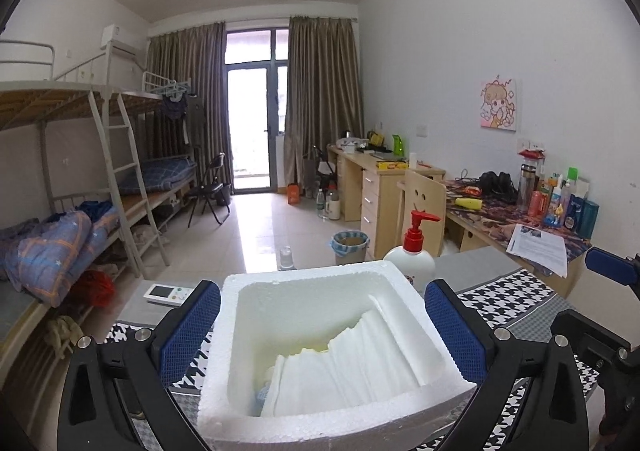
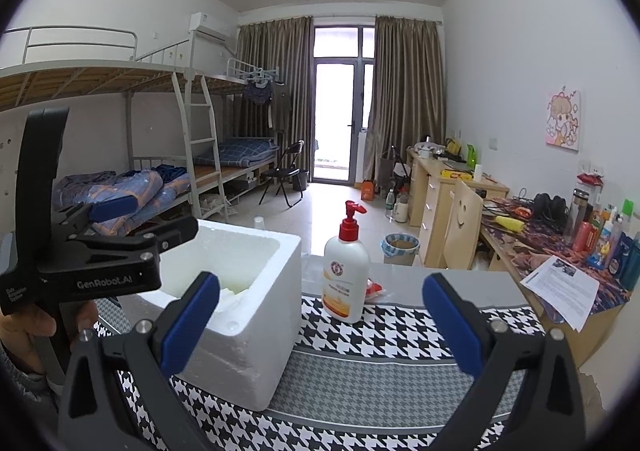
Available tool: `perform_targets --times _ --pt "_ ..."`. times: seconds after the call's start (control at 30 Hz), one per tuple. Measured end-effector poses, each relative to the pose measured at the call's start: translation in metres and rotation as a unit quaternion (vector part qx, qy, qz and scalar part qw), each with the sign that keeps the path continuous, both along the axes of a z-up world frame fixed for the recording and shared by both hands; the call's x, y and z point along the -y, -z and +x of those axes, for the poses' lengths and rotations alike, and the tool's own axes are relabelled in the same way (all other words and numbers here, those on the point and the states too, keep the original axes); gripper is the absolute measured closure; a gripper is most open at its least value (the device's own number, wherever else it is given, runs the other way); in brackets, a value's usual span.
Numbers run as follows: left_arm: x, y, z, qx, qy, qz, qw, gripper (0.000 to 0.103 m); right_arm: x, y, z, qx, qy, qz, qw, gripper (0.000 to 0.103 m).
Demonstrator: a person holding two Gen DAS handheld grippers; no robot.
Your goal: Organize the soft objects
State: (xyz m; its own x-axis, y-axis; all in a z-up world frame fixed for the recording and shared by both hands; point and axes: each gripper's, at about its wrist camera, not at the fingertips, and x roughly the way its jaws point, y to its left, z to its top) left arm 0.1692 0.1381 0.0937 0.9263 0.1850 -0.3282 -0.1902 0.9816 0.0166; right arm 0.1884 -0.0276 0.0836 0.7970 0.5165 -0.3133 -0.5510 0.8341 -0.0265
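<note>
1. The left gripper (image 1: 322, 325) stands with its blue-padded fingers (image 1: 190, 327) spread wide, one on each outer side of the white square foam box (image 1: 304, 423). The pads sit apart from the box walls and press on nothing.
2. The task's thing, a stack of white folded soft sheets (image 1: 352, 363), lies inside the box, below and between the left fingers, leaning against the right inner wall. A pale blue soft piece (image 1: 262, 397) shows beneath it at the near left corner; what it is cannot be told.
3. The right gripper (image 2: 320, 325) also has its blue-padded fingers (image 2: 452, 325) fully parted, with nothing between them but the black-and-white houndstooth cloth on the tabletop (image 2: 360, 335).
4. In the right wrist view, the foam box sits just behind the right gripper's left finger; whether they touch cannot be told.
5. A white pump bottle with a red dispenser head (image 2: 346, 271) stands upright beyond the gap between the right fingers, just beside the box.
6. A hand (image 2: 36, 325) holds the left gripper's body at the box's left side.
</note>
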Motion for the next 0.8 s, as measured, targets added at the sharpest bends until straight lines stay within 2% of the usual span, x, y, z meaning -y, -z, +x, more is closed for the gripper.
perform_targets --times 0.8 --pt "0.011 -0.021 -0.07 0.035 -0.031 0.017 0.9988 0.001 0.016 -0.019 -0.051 0.028 -0.005 0.022 0.999 0.0"
